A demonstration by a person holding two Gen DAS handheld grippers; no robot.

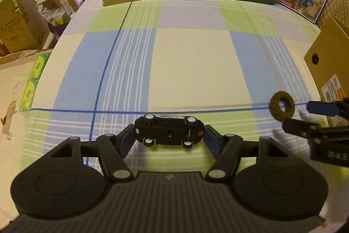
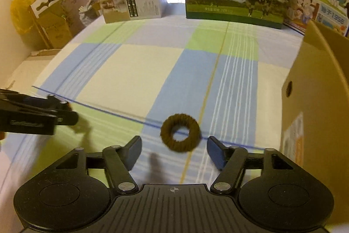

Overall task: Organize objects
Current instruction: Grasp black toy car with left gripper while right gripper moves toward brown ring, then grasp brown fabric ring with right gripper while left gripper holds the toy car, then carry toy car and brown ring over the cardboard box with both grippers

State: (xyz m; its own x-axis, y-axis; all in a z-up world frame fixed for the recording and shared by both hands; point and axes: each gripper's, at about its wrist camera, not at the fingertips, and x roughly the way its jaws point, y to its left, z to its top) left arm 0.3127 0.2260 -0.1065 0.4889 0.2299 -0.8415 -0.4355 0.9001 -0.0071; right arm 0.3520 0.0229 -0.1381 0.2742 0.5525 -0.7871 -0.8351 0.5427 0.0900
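Jaws of the left gripper clench a toy car end to end, its underside and wheels facing the camera, above the checked tabletop. The right gripper stands spread wide; a brown ring sits blurred between its fingertips, touching neither. A cardboard box stands just right.

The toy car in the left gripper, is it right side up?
No, the toy car lies between the left gripper pads with its black underside and white wheels facing the camera.
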